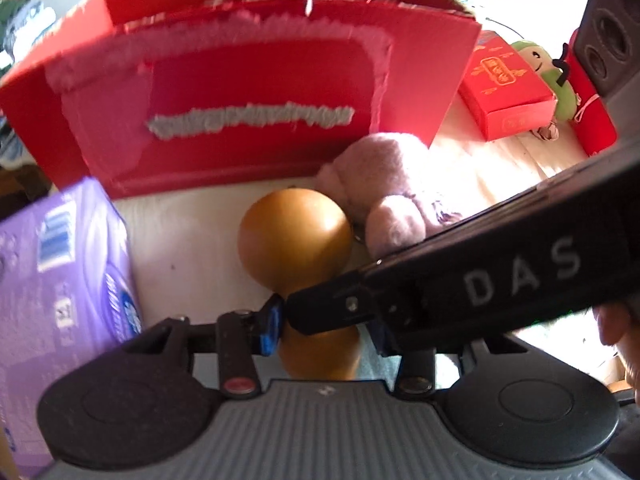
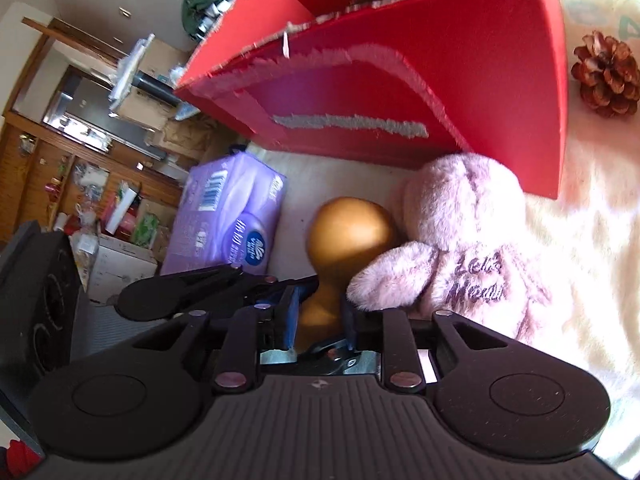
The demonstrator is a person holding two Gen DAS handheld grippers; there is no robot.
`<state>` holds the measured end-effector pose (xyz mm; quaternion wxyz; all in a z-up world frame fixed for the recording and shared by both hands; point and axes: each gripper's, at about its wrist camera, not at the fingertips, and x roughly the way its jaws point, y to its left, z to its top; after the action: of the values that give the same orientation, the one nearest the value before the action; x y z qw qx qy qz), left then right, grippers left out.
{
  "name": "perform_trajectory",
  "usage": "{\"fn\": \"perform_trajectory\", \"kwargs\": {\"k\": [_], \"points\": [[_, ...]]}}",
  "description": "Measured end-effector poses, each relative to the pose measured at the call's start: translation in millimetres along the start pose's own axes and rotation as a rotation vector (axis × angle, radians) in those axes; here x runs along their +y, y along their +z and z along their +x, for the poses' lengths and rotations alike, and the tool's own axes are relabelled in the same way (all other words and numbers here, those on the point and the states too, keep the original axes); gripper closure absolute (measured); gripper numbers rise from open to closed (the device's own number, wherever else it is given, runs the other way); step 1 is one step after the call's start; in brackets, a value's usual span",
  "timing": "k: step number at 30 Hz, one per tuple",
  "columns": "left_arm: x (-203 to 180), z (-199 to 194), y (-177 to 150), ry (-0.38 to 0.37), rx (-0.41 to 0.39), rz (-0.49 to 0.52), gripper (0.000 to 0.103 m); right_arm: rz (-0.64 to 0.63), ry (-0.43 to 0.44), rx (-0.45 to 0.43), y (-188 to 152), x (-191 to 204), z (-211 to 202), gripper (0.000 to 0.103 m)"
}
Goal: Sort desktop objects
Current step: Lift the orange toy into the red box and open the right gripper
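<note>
A golden gourd-shaped object [image 1: 294, 236] lies on the pale table in front of a big red cardboard box [image 1: 256, 92]. It also shows in the right wrist view [image 2: 348, 236]. My left gripper [image 1: 320, 328] is shut on the gourd's lower bulb; the right gripper's black body [image 1: 500, 276] crosses over it. My right gripper [image 2: 320, 320] is shut on the gourd's narrow waist. A pink plush toy [image 2: 464, 236] lies against the gourd's right side; it also shows in the left wrist view [image 1: 384, 184].
A purple tissue pack [image 1: 52, 280] lies left of the gourd, also in the right wrist view [image 2: 228, 216]. A small red gift box [image 1: 504, 88] and a green plush [image 1: 548, 72] sit at the back right. A pine cone [image 2: 606, 74] lies right of the red cardboard box [image 2: 400, 80].
</note>
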<state>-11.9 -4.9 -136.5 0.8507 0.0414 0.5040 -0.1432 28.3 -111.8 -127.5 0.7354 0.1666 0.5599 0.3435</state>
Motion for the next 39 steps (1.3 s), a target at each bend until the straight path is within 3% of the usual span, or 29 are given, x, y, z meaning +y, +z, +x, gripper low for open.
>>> {"fn": "perform_trajectory", "kwargs": {"k": [6,13,19,22,28,31,35,37,39], "points": [[-4,4,2,0.061,-0.020,0.006,0.060,0.016,-0.062,0.009,7,10,8,0.078],[-9,-11,6,0.080,-0.035,0.006,0.063,-0.037,-0.062,-0.010,6,18,4,0.076],[-9,-70,32,0.076,-0.179,-0.014,0.063,-0.168,0.003,-0.170,8,49,-45,0.071],[-16,-97,54,0.102,-0.271,0.043,0.063,-0.247,0.014,-0.281,12,69,-76,0.067],[-13,-102,120,0.083,-0.332,0.114,0.065,-0.243,0.011,-0.422,56,69,-108,0.067],[-4,-84,155,0.076,-0.306,0.151,0.065,-0.188,-0.007,-0.442,87,55,-104,0.067],[4,-42,198,0.025,-0.209,0.182,0.065,-0.097,-0.033,-0.419,127,29,-90,0.067],[9,-19,212,0.002,-0.147,0.202,0.065,-0.041,-0.047,-0.387,142,17,-78,0.067],[21,3,202,-0.013,-0.081,0.221,0.065,0.013,-0.059,-0.350,152,4,-66,0.068]]}}
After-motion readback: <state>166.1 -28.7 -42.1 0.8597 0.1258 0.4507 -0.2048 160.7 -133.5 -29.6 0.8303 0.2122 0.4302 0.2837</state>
